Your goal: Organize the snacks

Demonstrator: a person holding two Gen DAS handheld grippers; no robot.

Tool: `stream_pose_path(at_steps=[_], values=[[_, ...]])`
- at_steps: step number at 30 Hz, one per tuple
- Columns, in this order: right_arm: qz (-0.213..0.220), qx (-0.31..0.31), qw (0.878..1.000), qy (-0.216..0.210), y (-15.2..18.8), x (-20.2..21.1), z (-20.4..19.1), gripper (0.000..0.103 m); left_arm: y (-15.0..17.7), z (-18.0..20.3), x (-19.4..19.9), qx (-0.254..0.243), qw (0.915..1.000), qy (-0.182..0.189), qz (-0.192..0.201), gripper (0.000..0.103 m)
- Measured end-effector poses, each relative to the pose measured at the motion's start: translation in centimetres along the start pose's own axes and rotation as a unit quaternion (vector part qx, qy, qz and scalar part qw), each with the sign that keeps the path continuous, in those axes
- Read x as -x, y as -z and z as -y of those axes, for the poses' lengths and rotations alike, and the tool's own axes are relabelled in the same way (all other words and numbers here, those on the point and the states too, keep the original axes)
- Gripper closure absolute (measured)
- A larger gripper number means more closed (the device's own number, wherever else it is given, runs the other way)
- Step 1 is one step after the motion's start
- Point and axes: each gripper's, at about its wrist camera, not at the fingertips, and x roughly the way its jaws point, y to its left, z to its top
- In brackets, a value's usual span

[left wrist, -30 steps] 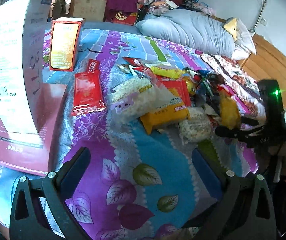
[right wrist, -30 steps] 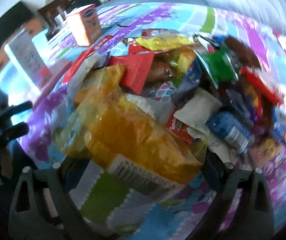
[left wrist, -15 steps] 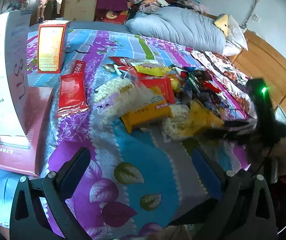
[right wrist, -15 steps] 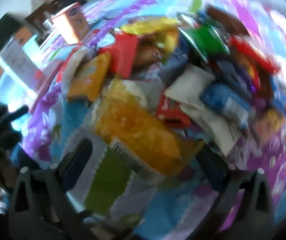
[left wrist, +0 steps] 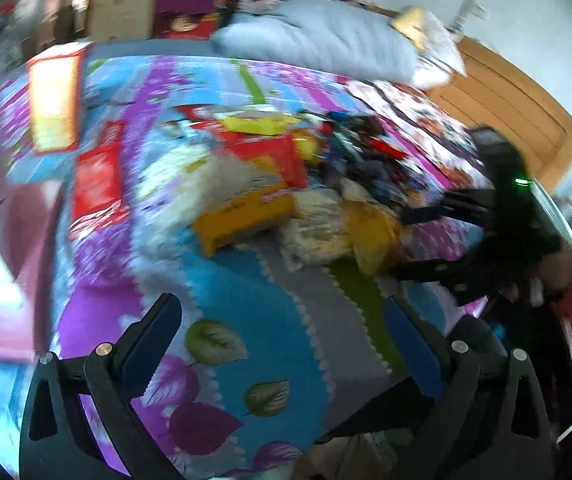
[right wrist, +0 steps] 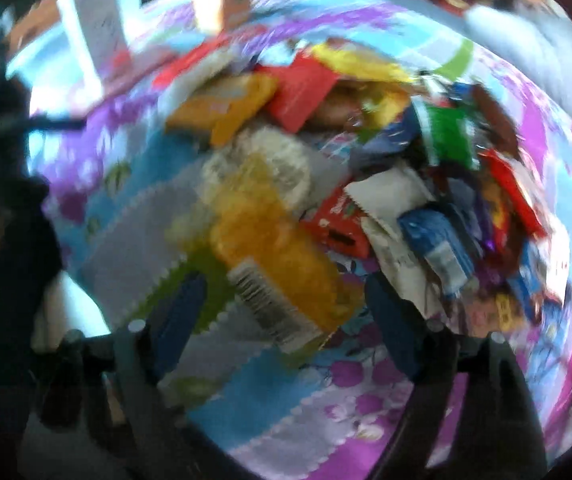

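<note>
The right gripper (right wrist: 282, 312), jaws just closing but still spread around the orange snack bag (right wrist: 274, 248) at lower centre, may snag neighbouring packets; the left gripper (left wrist: 286, 340) hangs spread and empty.

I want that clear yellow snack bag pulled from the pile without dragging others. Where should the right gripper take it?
Take the yellow bag by its barcode end, from the near, bare-bedspread side: that end sticks out free, between the right gripper fingers.

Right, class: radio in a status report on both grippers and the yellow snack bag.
Left gripper open, empty, over bedspread. Right gripper open, jaws just closing round yellow snack bag, pads not yet on it. Snack pile crowds bag's far side.
</note>
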Motion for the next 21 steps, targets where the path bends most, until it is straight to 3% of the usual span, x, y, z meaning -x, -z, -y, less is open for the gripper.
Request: stream_pose_path(at_steps=[3,5,7,10,11,13,16,19,21], values=[[0.002,-0.001,1.000,-0.005,-0.2,-0.9,0.3,0.029,-1.0,1.2,-1.2,-0.042,0.9986,0.025,-0.018,0.008],[0.008,-0.026,1.000,-0.013,0.1,-1.4,0.7,0.041,-1.7,1.4,-2.5,-0.044,0.9981,0.034,-0.027,0.016],[0.022,-0.061,0.998,-0.017,0.7,-1.4,1.3,0.046,-2.3,0.9,-3.7,-0.020,0.9984,0.043,-0.029,0.022],[0.048,-0.120,0.991,-0.027,2.0,-0.6,2.4,0.050,-2.6,-0.8,-5.0,0.055,0.9954,0.073,-0.029,0.035],[0.056,-0.138,0.988,-0.031,2.6,-0.4,2.8,0.050,-2.6,-1.5,-5.2,0.082,0.9945,0.061,-0.023,0.045],[0.067,-0.168,0.983,-0.037,3.7,0.2,3.4,0.050,-2.6,-1.4,-4.1,0.071,0.9975,0.002,0.003,0.054],[0.080,-0.197,0.976,-0.050,4.8,1.3,4.0,0.050,-3.1,-0.1,-2.1,0.019,0.9972,-0.058,0.044,0.052],[0.089,-0.223,0.969,-0.063,5.5,1.4,4.5,0.050,-3.9,-0.9,-1.2,0.036,0.9934,-0.084,0.069,0.027],[0.091,-0.237,0.965,-0.068,5.6,1.3,4.6,0.050,-4.6,-1.9,-1.5,0.055,0.9904,-0.102,0.076,0.019]])
